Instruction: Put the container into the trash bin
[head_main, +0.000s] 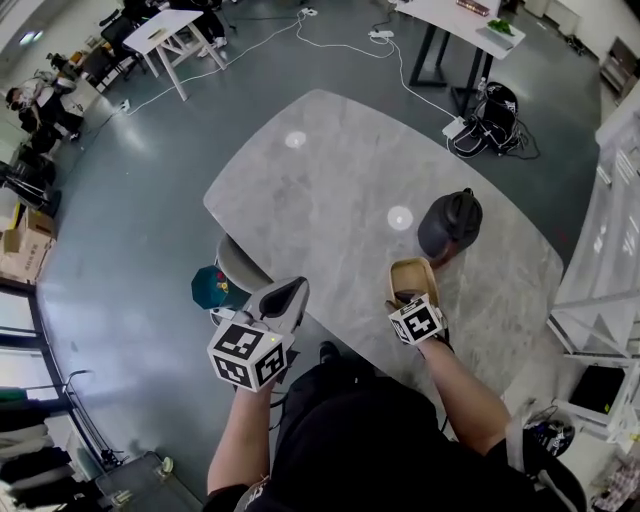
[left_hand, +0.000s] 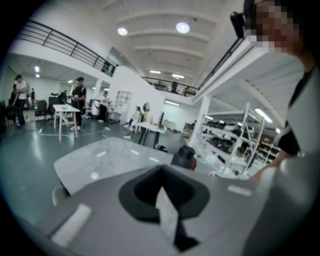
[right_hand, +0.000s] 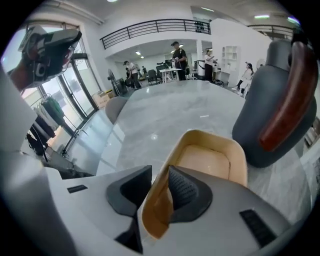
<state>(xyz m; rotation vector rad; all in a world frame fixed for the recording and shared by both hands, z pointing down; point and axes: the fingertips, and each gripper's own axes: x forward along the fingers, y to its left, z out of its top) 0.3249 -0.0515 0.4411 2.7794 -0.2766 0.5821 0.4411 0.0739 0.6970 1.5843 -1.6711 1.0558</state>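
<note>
Here the right hand-held gripper (right_hand: 156, 192) pinches the container (right_hand: 210, 160).

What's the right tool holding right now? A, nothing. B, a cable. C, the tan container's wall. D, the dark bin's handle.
C: the right tool is clamped on the tan container at its near wall, one jaw inside and one outside.

The trash bin (head_main: 450, 225) stands on the table (head_main: 330, 190), the container (head_main: 410, 275) just before it — chair (head_main: 238, 265) at left.
</note>
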